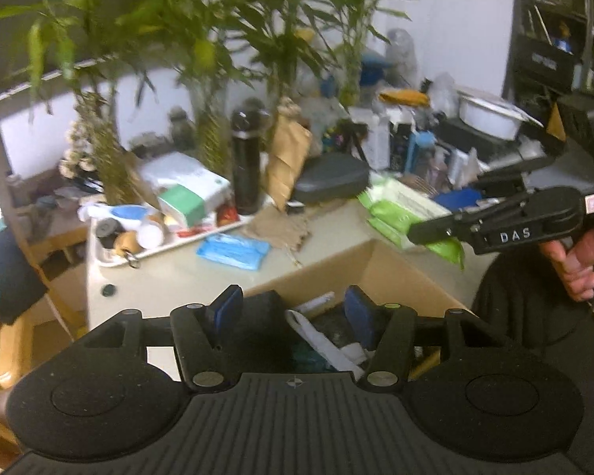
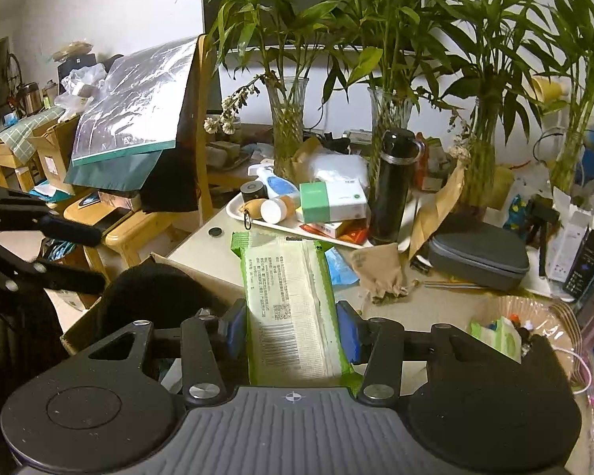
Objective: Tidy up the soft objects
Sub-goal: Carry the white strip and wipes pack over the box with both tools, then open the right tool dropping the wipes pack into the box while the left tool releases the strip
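Observation:
My right gripper (image 2: 291, 330) is shut on a green wet-wipes pack (image 2: 287, 297) and holds it above the table. The same pack (image 1: 443, 243) and the right gripper (image 1: 415, 233) show in the left wrist view. My left gripper (image 1: 293, 310) is open and empty above an open cardboard box (image 1: 380, 265) that holds white and dark items. A blue soft pack (image 1: 233, 251) lies on the table beyond the box. More green wipes packs (image 1: 396, 202) lie on the table to the right.
A white tray (image 2: 297, 229) holds bottles and boxes. A black flask (image 2: 392, 186), a grey case (image 2: 479, 255), a tan drawstring pouch (image 2: 380, 273), glass vases with bamboo (image 2: 289, 126) and a wooden chair (image 2: 138, 233) stand around. A clear bag of items (image 2: 511, 328) sits at right.

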